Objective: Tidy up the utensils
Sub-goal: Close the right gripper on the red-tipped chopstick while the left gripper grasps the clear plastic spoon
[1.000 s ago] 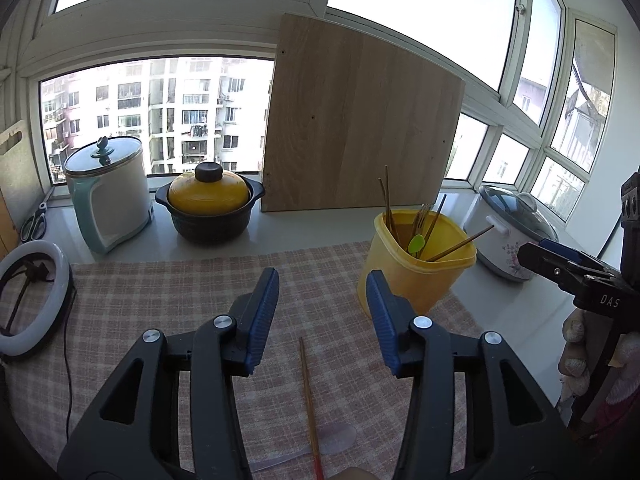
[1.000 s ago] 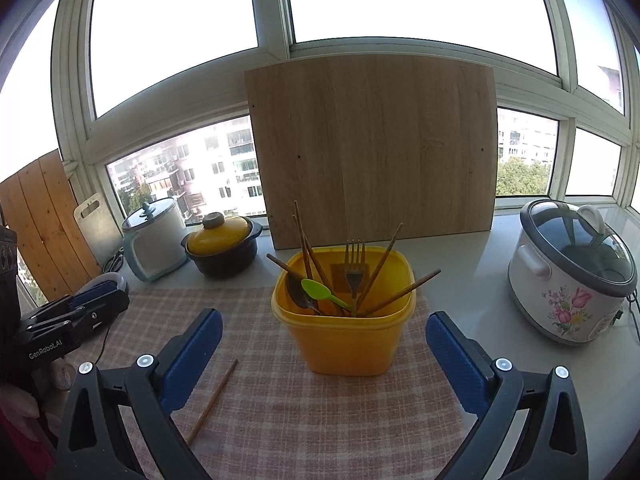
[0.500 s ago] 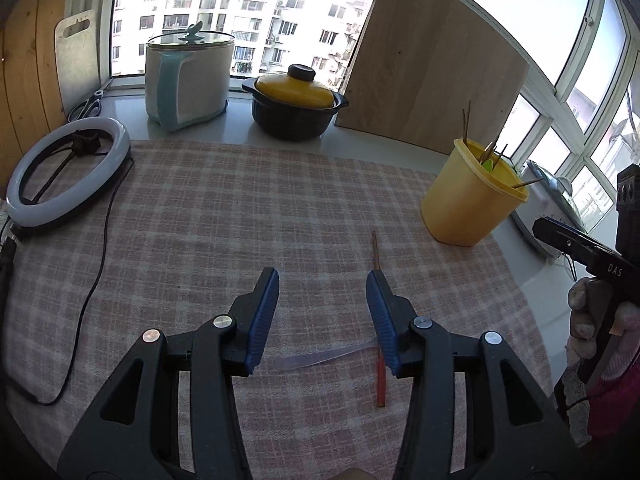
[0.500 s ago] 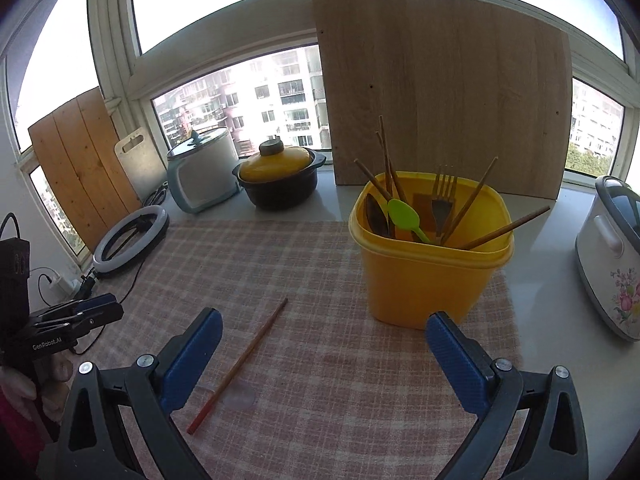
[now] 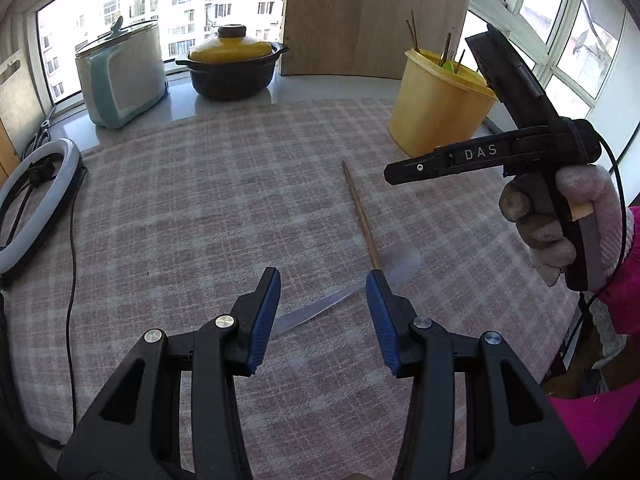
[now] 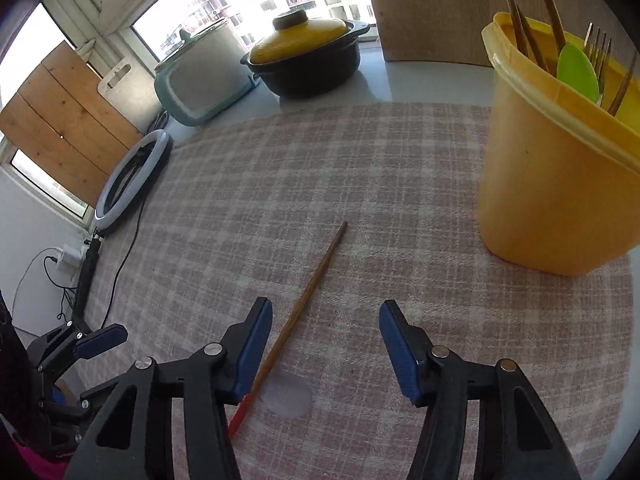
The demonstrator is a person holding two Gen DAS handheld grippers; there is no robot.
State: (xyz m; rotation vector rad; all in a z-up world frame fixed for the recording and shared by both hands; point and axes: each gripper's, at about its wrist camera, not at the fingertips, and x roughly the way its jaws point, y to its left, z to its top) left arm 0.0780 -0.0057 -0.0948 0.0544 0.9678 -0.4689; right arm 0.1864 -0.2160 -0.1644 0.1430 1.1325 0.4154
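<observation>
Most utensils already stood in the yellow tub (image 6: 556,168); one chopstick (image 6: 316,280) and a clear spoon (image 5: 344,288) lay loose. Left tool (image 5: 322,300) spread, empty; right tool (image 6: 324,336), just narrowing, gripped nothing.

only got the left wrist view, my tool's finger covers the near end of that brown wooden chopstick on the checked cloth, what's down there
observer: The right wrist view shows it. The brown wooden chopstick ends in a red tip.
operator: is the right tool open, i only see it side on
observer: Open. The right tool has just been closing its jaws but nothing is pinched. The chopstick shows just inside its left finger.
operator: any fork in the yellow plastic tub
observer: Yes, a metal fork stands tines up in the yellow plastic tub.
</observation>
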